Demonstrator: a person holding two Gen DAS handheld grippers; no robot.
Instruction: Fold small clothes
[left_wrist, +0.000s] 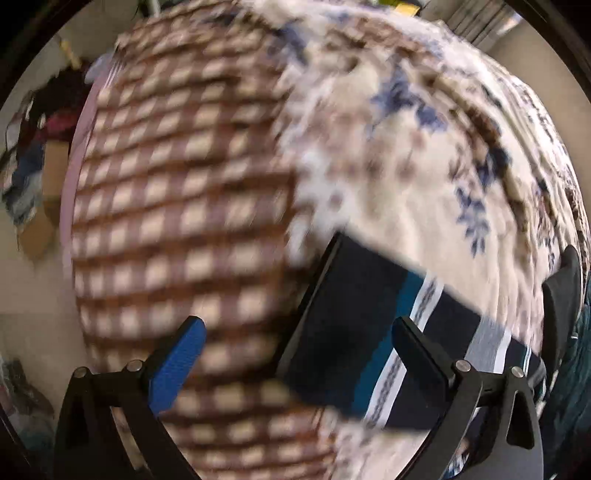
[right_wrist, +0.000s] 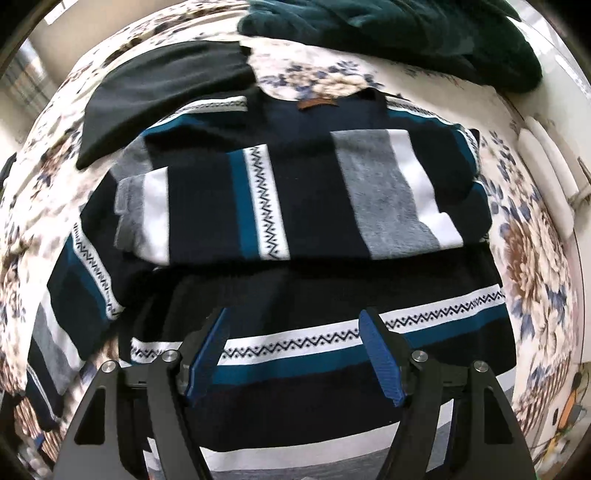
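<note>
The right gripper (right_wrist: 295, 354) hung open, nothing between its blue pads, just above the striped sweater (right_wrist: 295, 192) lying partly folded on the flowered bed cover (right_wrist: 532, 258); the left gripper (left_wrist: 295, 354) stood open too, over a checked blanket (left_wrist: 177, 206) beside the sweater's edge.

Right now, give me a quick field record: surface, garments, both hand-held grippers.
surface: floral bedspread with a brown checked blanket beside it
main garment: navy striped knit sweater, sleeves folded across the body
other garments: black cloth and dark green cloth beyond the sweater
left hand-held gripper: open, nothing between the fingers
right hand-held gripper: open, above the sweater's lower part
</note>
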